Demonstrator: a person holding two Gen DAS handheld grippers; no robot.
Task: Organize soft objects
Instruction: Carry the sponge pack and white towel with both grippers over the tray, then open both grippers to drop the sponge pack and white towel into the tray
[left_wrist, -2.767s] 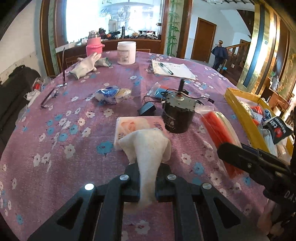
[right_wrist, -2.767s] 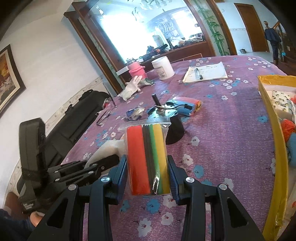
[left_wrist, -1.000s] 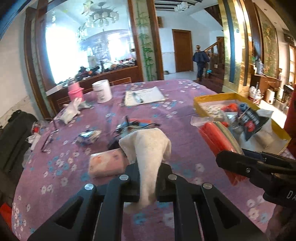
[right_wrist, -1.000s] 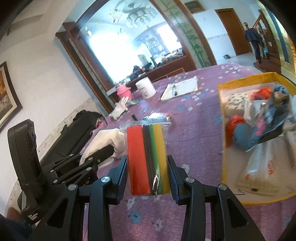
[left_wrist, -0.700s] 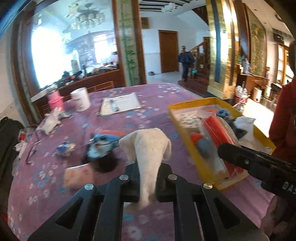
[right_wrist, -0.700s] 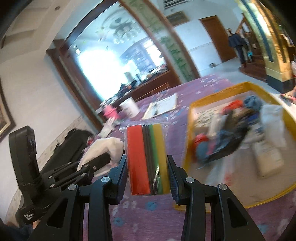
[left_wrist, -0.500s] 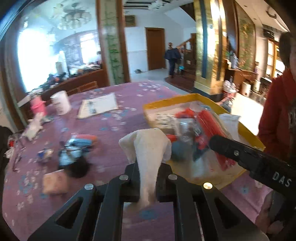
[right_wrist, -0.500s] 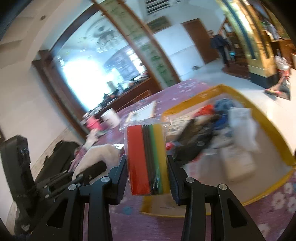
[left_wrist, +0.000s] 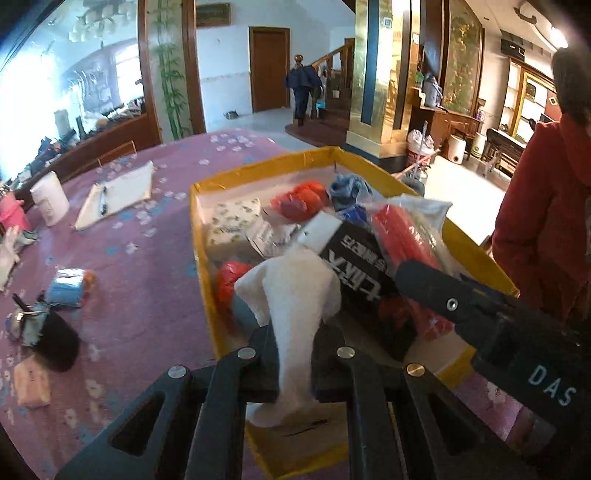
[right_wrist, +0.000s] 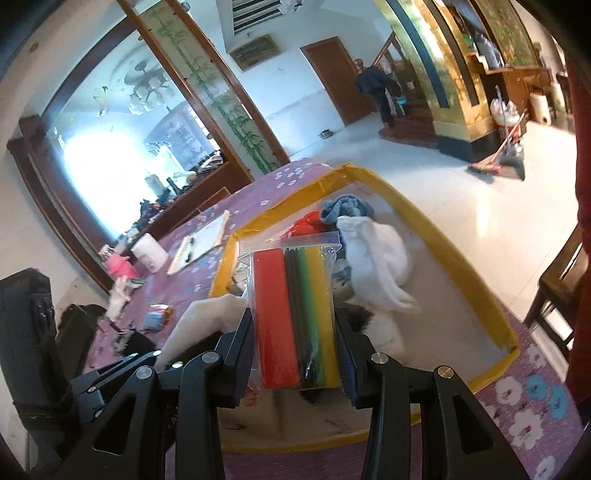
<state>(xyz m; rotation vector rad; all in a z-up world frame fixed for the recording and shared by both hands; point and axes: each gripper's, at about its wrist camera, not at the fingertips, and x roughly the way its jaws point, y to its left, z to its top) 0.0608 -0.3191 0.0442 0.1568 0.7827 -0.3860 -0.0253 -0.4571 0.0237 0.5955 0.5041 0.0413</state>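
My left gripper (left_wrist: 294, 363) is shut on a white cloth (left_wrist: 295, 295) that stands up between its fingers, over the near left corner of the yellow box (left_wrist: 205, 254). My right gripper (right_wrist: 294, 363) is shut on a clear bag of red, black, green and yellow foam sheets (right_wrist: 295, 314), held upright above the same yellow box (right_wrist: 436, 236). The box holds several soft items: a white towel (right_wrist: 376, 258), a blue rag (right_wrist: 343, 208), red bundles (left_wrist: 301, 201) and a black packet (left_wrist: 354, 266). The right gripper's finger (left_wrist: 480, 306) crosses the left wrist view at right.
The purple flowered tablecloth (left_wrist: 147, 258) carries a black motor (left_wrist: 55, 339), a blue packet (left_wrist: 70, 288), a pink pack (left_wrist: 31, 382), a notepad with pen (left_wrist: 118, 192) and a white jar (left_wrist: 48, 197). A person in red (left_wrist: 543, 221) stands close at the right. A wooden chair (right_wrist: 557, 291) is beside the table.
Both grippers have swung right from over the tablecloth to above the yellow box, still holding the cloth and the foam bag. The box now fills the middle of both views.
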